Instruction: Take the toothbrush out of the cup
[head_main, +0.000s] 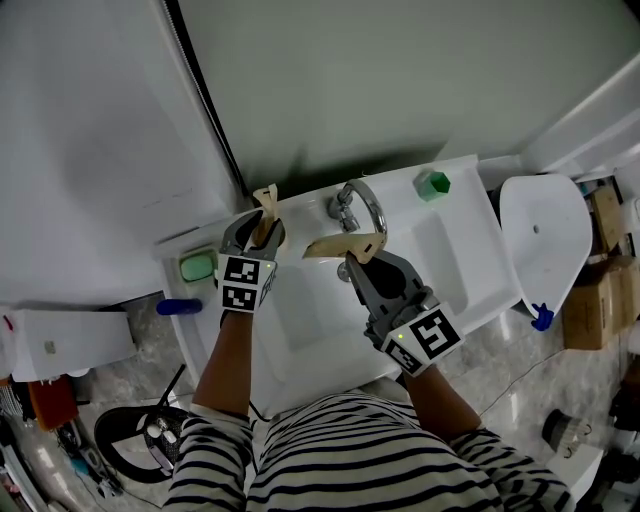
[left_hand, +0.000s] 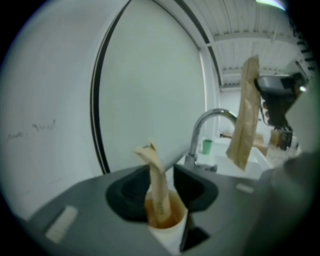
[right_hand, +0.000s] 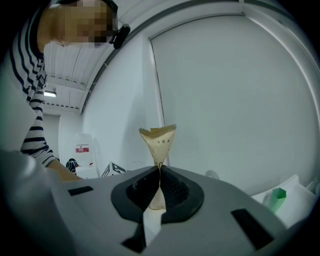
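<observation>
Our right tongs (head_main: 350, 262) are closed on a paper-wrapped toothbrush (head_main: 345, 245), which is out of the cup and lies roughly level over the white sink (head_main: 300, 330), just in front of the faucet (head_main: 360, 205). Our left tongs (left_hand: 161, 192) stand wide open around the cup (left_hand: 167, 232) at the sink's back left corner, with a dark gap showing beside the cup's wall. A second paper packet (left_hand: 157, 187) stands tilted inside that cup.
</observation>
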